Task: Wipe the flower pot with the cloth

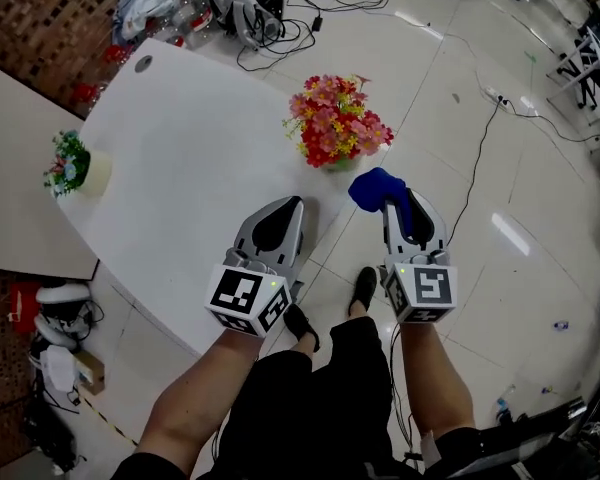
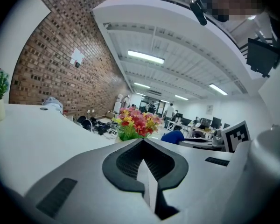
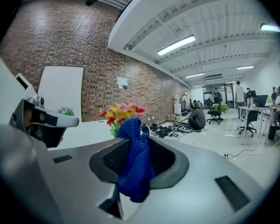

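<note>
On the white, round-edged tabletop (image 1: 180, 168), head view: flower pot (image 1: 336, 138) with red, pink and yellow blooms at the near edge. Small potted plant (image 1: 75, 166) far left.

Left gripper (image 1: 288, 208) over the tabletop. Right gripper (image 1: 394, 206) just short of the pot, fuzzy blue cloth (image 1: 373, 188) bunched at its tip.

Left gripper view: jaws together, nothing between, pot ahead.

Right gripper view: jaws clamped on the cloth, pot behind it.

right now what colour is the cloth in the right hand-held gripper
Deep blue. The cloth shows best in the right gripper view, pinched between the jaws.
</note>
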### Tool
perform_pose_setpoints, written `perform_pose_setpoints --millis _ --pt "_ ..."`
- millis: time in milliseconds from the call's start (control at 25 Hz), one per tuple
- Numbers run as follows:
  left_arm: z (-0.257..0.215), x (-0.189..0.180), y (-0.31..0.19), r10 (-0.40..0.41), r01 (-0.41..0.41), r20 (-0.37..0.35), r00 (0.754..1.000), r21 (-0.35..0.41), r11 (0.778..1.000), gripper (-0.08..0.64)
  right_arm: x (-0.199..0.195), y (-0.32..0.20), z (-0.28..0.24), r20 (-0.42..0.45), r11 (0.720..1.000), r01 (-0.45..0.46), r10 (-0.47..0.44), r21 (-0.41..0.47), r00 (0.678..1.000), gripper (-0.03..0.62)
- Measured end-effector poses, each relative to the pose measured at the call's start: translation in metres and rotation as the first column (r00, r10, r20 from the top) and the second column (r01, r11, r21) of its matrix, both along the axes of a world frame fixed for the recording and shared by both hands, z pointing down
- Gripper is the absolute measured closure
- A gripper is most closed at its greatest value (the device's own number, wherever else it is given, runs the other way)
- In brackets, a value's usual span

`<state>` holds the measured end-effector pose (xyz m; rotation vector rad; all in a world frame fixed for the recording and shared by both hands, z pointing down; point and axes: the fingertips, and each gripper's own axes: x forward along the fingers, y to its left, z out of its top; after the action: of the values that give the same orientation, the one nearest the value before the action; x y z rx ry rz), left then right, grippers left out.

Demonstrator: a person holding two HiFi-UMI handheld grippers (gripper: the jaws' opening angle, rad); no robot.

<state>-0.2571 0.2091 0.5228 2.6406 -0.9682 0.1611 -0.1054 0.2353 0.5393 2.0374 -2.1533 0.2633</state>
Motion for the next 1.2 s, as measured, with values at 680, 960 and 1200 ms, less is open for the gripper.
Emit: perform_pose_setpoints --millis 680,960,1200 --pt "0.026 0.060 0.012 -0.228 0.236 0.077 0.971 -0.121 0.964 0.558 0.001 -0.042 0.033 0.078 0.876 0.475 -0.469 -0.082 0.880 0.494" --pt "0.035 0.069 -0.006 -0.322 0.322 0.013 0.947 -0.101 0.941 0.558 -0.020 -0.074 0.049 0.037 0.783 0.618 -0.617 -0.068 0.786 0.494" --pt "0.050 0.065 -0.008 -0.303 0.305 0.034 0.952 -0.113 0.946 0.558 -0.001 -0.086 0.053 0.047 0.804 0.593 -0.592 -0.047 0.805 0.494"
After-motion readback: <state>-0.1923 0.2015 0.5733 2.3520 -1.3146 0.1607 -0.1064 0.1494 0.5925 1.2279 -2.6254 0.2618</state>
